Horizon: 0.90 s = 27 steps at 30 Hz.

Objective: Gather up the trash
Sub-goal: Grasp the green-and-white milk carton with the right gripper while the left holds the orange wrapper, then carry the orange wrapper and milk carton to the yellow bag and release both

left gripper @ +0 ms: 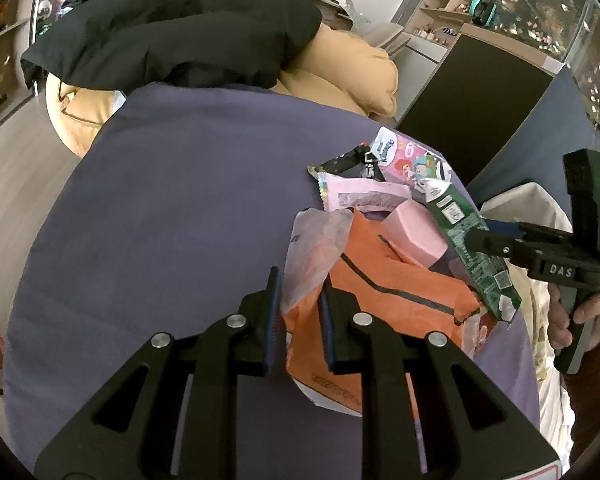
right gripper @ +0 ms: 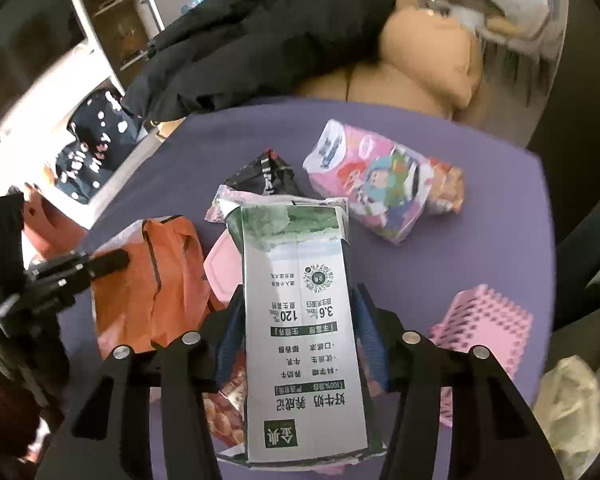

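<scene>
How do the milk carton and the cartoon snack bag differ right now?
The milk carton is a green-and-white box with flat printed sides; the cartoon snack bag is a soft, crinkled pink packet. The carton sits between the right gripper's fingers over the orange bag; the snack bag lies untouched farther off. Both are over the purple cover.

A: Soft daylight is filling both views, fisheye bending everything at the rims.
B: Yeah, the right wrist view is smearing around ten o'clock, corners going black.
</scene>
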Available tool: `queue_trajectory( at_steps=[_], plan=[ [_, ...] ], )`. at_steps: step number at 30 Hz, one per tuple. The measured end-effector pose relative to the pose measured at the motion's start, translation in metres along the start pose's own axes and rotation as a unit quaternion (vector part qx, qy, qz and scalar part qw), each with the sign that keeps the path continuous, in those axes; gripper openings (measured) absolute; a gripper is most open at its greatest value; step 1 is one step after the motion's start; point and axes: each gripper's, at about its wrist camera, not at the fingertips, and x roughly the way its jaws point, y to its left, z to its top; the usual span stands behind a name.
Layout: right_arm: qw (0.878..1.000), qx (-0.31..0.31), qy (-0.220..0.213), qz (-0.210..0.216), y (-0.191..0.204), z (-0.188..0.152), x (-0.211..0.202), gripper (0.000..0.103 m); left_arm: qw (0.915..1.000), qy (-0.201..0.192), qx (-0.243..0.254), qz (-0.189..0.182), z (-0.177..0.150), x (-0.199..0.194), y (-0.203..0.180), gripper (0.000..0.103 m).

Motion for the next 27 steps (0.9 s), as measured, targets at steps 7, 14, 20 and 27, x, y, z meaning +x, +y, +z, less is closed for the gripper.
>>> queue_trajectory(
  at_steps=[7, 14, 20, 27],
  plan=[
    [0.997, -0.008, -0.082, -0.004, 0.003, -0.003, -0.061, 0.049, 0.9990, -0.029, 0.031, 0.013, 0.008, -0.024, -0.026, 0.014],
    [0.988, -0.016, -0.152, -0.032, -0.001, -0.011, -0.124, 0.049, 0.9956, -0.077, 0.051, 0.017, 0.025, -0.063, -0.058, 0.014],
    [0.978, -0.005, -0.198, -0.065, -0.019, -0.025, -0.160, 0.049, 0.9931, -0.103, 0.055, 0.015, 0.041, -0.078, -0.094, 0.014],
    [0.962, 0.023, -0.249, -0.111, -0.058, -0.045, -0.200, 0.049, 0.9873, -0.132, 0.087, 0.015, 0.070, -0.077, -0.147, 0.014]
  ],
)
